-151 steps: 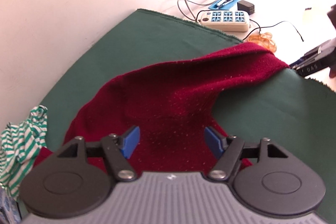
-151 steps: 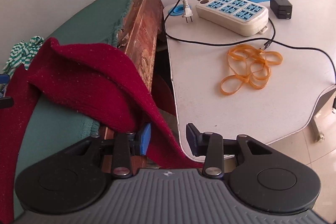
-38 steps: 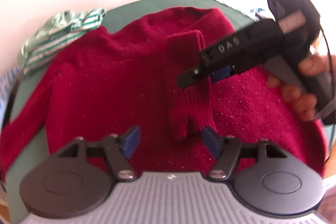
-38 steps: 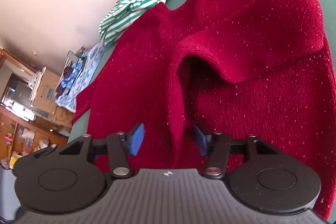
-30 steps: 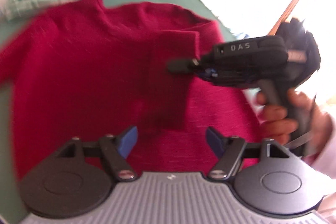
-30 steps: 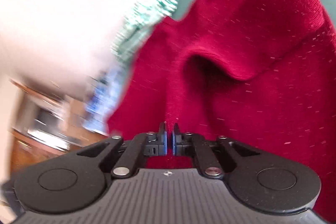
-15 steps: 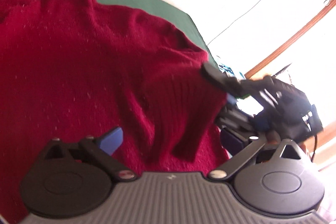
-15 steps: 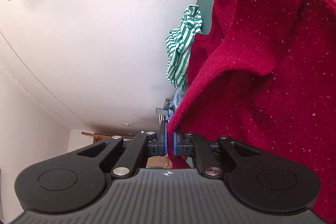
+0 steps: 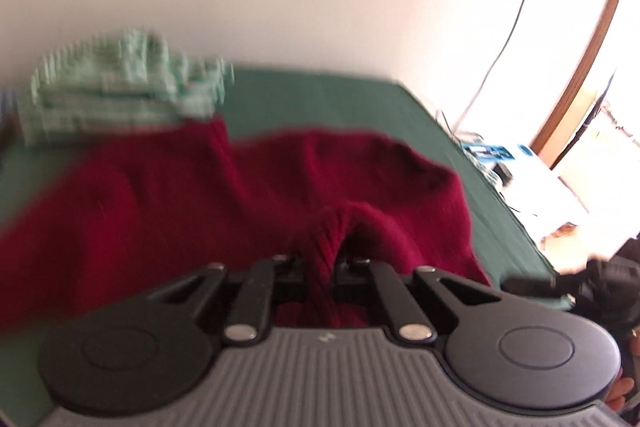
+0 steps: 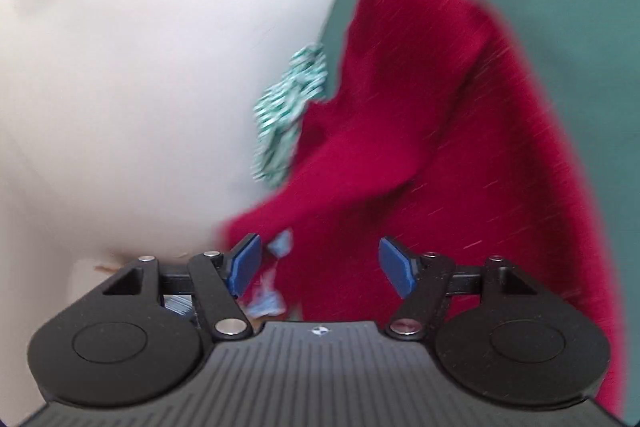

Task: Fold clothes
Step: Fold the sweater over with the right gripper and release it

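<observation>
- Broadly, a green cloth (image 9: 340, 99) covers the work surface, filling the middle band of the left wrist view and the upper right of the right wrist view.
- Spread over it lies the red sweater (image 9: 168, 195), blurred, reaching across the frame centre.
- At lower centre, the left gripper (image 9: 322, 267) has its jaws pressed together on a ribbed fold of the sweater.
- Lower in the right wrist view, the right gripper (image 10: 320, 263) has its blue pads (image 10: 244, 261) spread apart, with sweater fabric behind them.
- A green-striped garment (image 9: 120, 87) sits bunched at upper left, touching the sweater's edge.
</observation>
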Demonstrator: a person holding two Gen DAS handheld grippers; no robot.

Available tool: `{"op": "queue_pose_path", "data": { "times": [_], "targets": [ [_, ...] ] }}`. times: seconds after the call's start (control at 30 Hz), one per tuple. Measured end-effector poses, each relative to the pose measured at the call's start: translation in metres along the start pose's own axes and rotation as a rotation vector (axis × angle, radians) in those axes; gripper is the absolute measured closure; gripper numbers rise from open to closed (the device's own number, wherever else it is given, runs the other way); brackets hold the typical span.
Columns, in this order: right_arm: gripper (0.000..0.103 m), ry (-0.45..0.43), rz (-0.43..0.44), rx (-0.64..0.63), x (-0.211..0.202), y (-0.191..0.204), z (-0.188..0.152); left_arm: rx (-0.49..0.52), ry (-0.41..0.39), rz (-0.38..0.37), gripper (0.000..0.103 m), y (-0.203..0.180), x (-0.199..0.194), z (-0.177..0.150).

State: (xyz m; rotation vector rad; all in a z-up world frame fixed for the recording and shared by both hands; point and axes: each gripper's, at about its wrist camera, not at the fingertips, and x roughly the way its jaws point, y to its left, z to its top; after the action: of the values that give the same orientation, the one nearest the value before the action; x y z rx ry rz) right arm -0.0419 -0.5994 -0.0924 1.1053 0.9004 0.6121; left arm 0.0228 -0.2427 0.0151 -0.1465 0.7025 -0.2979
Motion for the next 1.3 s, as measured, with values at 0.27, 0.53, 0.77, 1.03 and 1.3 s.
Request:
{"op": "queue_pose_path", "data": {
  "times": [0.27,0.53,0.77,1.03,1.3],
  "targets": [
    [0.034,-0.086,-0.192,-0.173,0.001,0.020,-0.007,0.363,-0.202,0.185,0.101,0.015,-0.040,0.126],
    [0.036,-0.082,-0.505,-0.470,0.055,0.052,-0.012,0.351,0.136,0.225,0.101,0.070,0.045,0.080],
    [0.052,-0.186,-0.469,-0.610,0.053,0.099,0.036,0.439,0.197,0.098,0.100,0.058,0.013,0.003],
    [0.055,-0.005,-0.786,-1.018,0.185,0.116,0.120,0.436,0.198,0.074,0.099,0.039,0.011,-0.010],
    [0.094,0.028,-0.862,-1.009,0.194,0.076,0.139,0.443,0.174,0.084,0.093,0.033,-0.002,-0.025]
  ]
}}
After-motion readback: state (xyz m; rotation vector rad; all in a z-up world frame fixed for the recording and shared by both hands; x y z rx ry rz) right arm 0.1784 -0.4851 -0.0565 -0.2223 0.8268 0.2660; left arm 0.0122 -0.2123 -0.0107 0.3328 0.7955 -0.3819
